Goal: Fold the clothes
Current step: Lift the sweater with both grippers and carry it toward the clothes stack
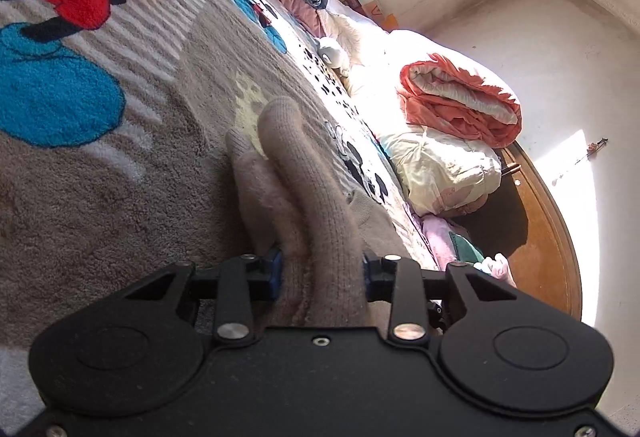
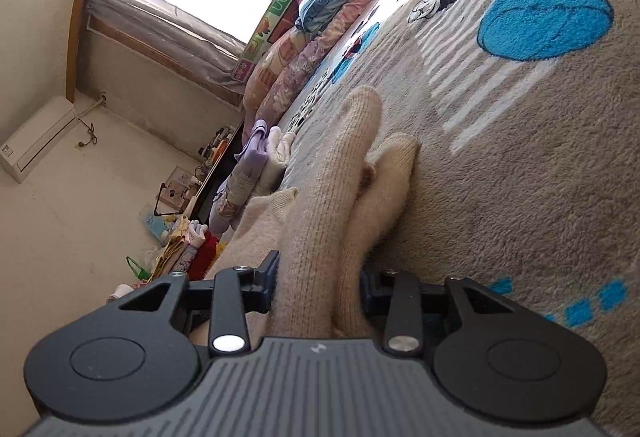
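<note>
Here, beige knit garment [image 1: 304, 197] pinched between each claw's jaws.

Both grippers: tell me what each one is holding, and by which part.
The left gripper is shut on a bunched fold of the beige knit garment. The right gripper is shut on another bunched fold of it. Which part, cannot be told.

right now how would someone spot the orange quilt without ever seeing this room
Start from the big grey cartoon-mouse blanket covering the bed and follow it to its far sunlit end by the white wall. There a heap of pale bedding sits, and the folded orange quilt lies on top of it. It is the only orange bundle there, with a white lining showing in its folds.
</note>
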Motion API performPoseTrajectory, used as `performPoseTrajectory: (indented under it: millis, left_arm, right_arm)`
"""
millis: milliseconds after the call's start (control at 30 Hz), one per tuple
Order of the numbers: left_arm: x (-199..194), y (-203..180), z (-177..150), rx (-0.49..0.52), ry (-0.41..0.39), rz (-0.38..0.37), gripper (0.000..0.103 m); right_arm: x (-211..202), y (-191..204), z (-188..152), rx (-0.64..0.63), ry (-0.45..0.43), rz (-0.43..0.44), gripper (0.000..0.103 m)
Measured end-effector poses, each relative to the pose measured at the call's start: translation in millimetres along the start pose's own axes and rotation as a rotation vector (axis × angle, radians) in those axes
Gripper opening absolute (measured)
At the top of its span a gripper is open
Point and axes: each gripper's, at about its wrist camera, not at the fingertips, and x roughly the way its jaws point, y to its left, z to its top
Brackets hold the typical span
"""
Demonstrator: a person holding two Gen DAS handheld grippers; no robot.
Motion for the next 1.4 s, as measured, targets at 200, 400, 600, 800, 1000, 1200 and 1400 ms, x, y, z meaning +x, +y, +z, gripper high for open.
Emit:
performPoseTrajectory:
  millis: [200, 400, 600, 800, 1000, 1200, 1400]
  left_arm:
    - [13.8, -17.6, 7.6, -0.021, -0.035, -0.15, 0.032]
    - [44.3, -40.2, 6.3, 0.003, 0.005, -0.207, 0.032]
    - [85.9, -36.9, -9.5, -0.027, 0.103, -0.131, 0.032]
    - [103.0, -47.5, -16.4, -0.092, 0.103, -0.142, 0.032]
    - [108.6, -98.7, -6.6, -0.002, 0.102, -0.193, 0.032]
    - [137.4, -118.5, 0.2, 0.049, 0.123, -0.188, 0.031]
    - [195.1, -126.2, 32.7, 0.089, 0.161, -0.183, 0.031]
  right_arm:
    - [-28.7, 3.3, 15.7, 0.056, -0.125, 0.113, 0.034]
    - [-70.1, 4.4, 35.0, 0.034, -0.232, 0.147, 0.034]
    - [-87.2, -29.9, 39.3, 0.125, -0.263, 0.084, 0.034]
    - [-87.8, -53.6, 36.4, 0.182, -0.273, 0.025, 0.034]
    - [-117.1, -49.7, 46.7, 0.153, -0.359, 0.087, 0.034]
    - [-132.7, -49.2, 61.2, 0.116, -0.457, 0.116, 0.034]
    - [-120.4, -66.6, 101.0, 0.092, -0.52, 0.068, 0.034]
